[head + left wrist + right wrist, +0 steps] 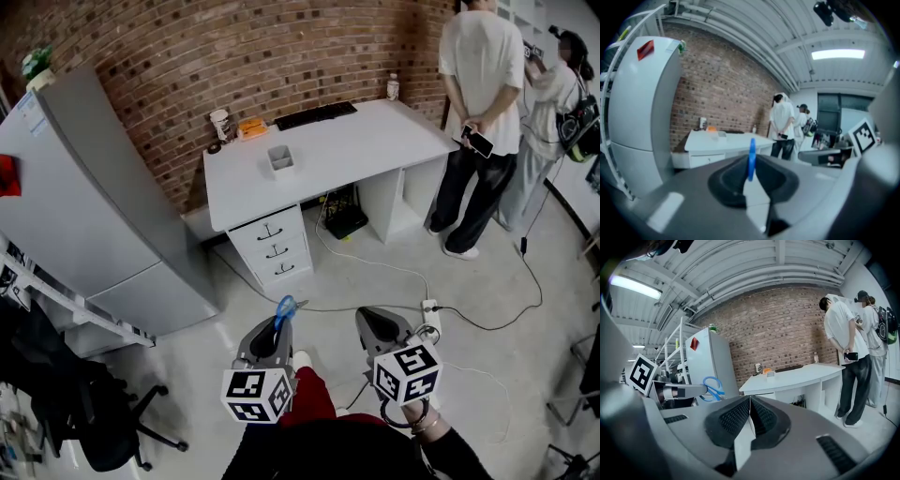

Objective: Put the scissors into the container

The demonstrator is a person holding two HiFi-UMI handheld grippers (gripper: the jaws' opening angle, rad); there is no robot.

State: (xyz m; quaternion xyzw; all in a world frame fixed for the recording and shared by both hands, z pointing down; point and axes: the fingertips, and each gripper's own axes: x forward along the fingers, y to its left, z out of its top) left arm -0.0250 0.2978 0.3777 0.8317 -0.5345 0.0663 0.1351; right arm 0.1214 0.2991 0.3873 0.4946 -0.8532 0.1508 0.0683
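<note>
Blue-handled scissors [284,307] stick up out of my left gripper [280,323], which is shut on them. In the left gripper view the blue handle [751,157] stands edge-on between the dark pads. In the right gripper view, the scissors [712,389] show at the left. My right gripper [377,325] is shut with nothing between its jaws, its pads [761,416] pressed together. Both grippers hang over the floor, well short of the white desk [375,141]. A small grey open container [280,158] stands on that desk.
A grey fridge [94,206] stands left of the desk. Two people [483,112] stand at the desk's right end. On the desk lie a keyboard [315,115], a cup [220,124] and an orange object [252,127]. Cables and a power strip [431,309] cross the floor. An office chair [94,412] is at lower left.
</note>
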